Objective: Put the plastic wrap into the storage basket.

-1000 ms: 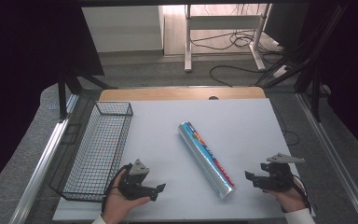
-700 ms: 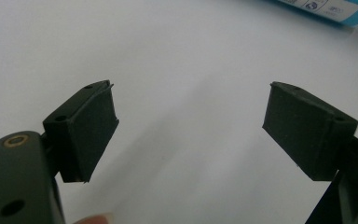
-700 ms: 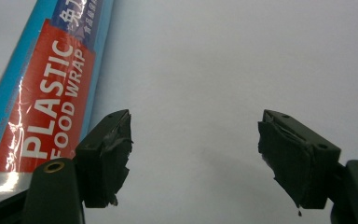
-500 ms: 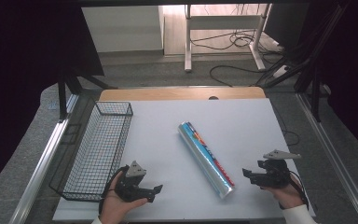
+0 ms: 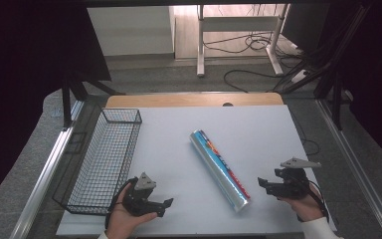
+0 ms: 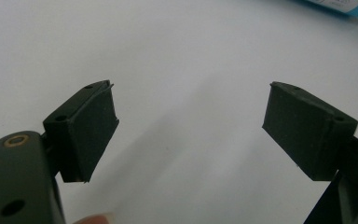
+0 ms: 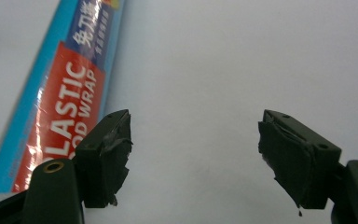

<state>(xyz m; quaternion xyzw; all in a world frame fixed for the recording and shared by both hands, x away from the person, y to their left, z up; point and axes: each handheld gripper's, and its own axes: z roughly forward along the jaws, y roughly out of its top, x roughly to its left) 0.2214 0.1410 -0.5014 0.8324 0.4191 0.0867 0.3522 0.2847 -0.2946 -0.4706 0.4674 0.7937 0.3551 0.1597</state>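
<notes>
A: Where do we stand with the plastic wrap box (image 5: 219, 169)?

B: It lies flat on the white table (image 5: 258, 129), its long axis running diagonally from the far middle down toward our near right. Its near end sits just left of our right gripper (image 5: 271, 185).

A: So the right hand is nearer?

B: We'd judge so. In the right gripper view the box (image 7: 56, 107) lies to the left of the jaws, which stand apart with nothing between them. Our left gripper (image 5: 163, 204) is farther off, near the wire basket (image 5: 104, 159), also spread wide and empty (image 6: 191, 130).

A: And the approach?

B: We'd likely swing the right jaws leftward and straddle the box across its narrow width, not along its length
</notes>
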